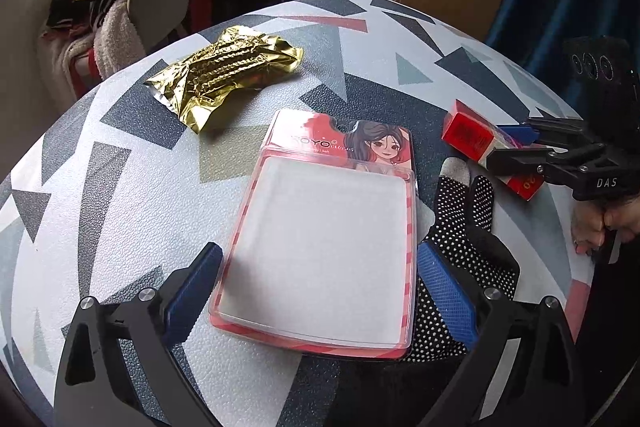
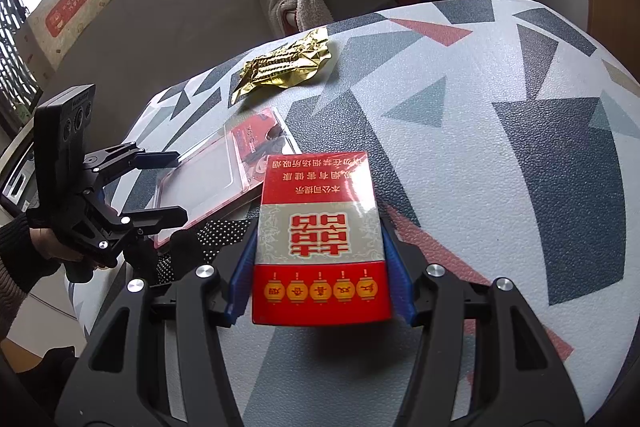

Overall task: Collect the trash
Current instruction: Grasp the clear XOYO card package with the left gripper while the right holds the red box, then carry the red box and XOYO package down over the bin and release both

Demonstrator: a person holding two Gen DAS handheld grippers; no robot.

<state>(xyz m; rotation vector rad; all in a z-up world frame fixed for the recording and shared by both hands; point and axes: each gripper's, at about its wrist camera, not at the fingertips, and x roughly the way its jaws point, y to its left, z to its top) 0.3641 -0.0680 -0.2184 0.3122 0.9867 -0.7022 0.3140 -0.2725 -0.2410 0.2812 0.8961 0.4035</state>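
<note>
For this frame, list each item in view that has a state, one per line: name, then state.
Left gripper: open, fingers either side of the blister pack.
Right gripper: shut on the cigarette pack.
Cigarette pack: closed, held between the pads.
Blister pack: empty, flat on the table.
Gold wrapper: crumpled, lying untouched.
Dotted glove: flat, partly under the blister pack.

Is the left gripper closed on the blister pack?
No, the left gripper stands open, its blue pads apart on either side of the blister pack lying flat on the table.
</note>
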